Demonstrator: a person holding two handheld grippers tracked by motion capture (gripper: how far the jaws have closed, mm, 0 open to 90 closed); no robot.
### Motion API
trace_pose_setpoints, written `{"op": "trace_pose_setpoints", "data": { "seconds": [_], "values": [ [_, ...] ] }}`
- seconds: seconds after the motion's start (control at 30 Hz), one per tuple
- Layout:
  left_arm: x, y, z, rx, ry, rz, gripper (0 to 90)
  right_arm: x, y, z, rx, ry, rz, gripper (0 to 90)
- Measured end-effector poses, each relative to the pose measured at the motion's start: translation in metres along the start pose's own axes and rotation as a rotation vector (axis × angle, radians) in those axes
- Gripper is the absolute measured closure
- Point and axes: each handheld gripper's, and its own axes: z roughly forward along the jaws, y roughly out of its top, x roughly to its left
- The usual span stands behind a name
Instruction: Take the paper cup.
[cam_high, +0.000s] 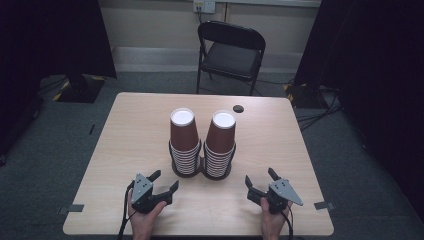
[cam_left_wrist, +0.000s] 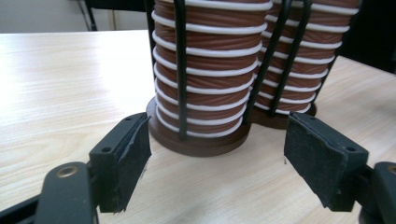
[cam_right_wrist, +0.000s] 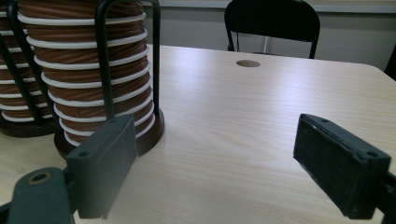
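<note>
Two stacks of brown paper cups with white rims stand upside down side by side in a black wire holder, mid-table: the left stack (cam_high: 184, 142) and the right stack (cam_high: 220, 145). My left gripper (cam_high: 165, 179) rests on the table just before the left stack, held by a hand; its jaws stand apart with nothing between them. In the left gripper view the left gripper (cam_left_wrist: 218, 140) faces the left stack (cam_left_wrist: 205, 70) and its round brown base. My right gripper (cam_high: 260, 176) sits to the front right of the right stack (cam_right_wrist: 88, 70), open and empty.
The light wooden table (cam_high: 140, 125) has a small round hole (cam_high: 238, 108) near its far edge. A black folding chair (cam_high: 231, 52) stands beyond the table. Dark curtains hang at both sides. Tape marks sit at the near table corners.
</note>
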Motion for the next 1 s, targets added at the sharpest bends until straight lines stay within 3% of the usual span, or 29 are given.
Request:
{"op": "trace_pose_setpoints", "data": {
  "seconds": [0.17,0.47,0.53,0.6,0.77,1.0],
  "values": [
    [-0.002,0.008,-0.001,-0.011,-0.001,0.007,22.7,-0.001,0.001,0.001,0.017,0.007,0.018,12.8],
    [-0.006,0.022,-0.004,-0.036,-0.078,-0.003,23.8,-0.003,0.001,0.003,0.036,0.023,0.024,13.7],
    [-0.010,0.025,-0.004,-0.048,-0.077,0.006,25.1,-0.003,0.001,0.003,0.038,0.028,0.029,13.7],
    [-0.011,0.028,-0.003,-0.053,-0.111,0.010,25.1,-0.003,0.001,0.002,0.033,0.031,0.031,13.7],
    [-0.021,0.039,-0.003,-0.084,-0.132,0.026,25.9,-0.004,0.001,0.001,0.027,0.031,0.029,13.7],
    [-0.034,0.050,0.005,-0.073,-0.163,0.072,27.9,-0.003,0.001,0.001,0.030,0.041,0.028,14.1]
  ]
}}
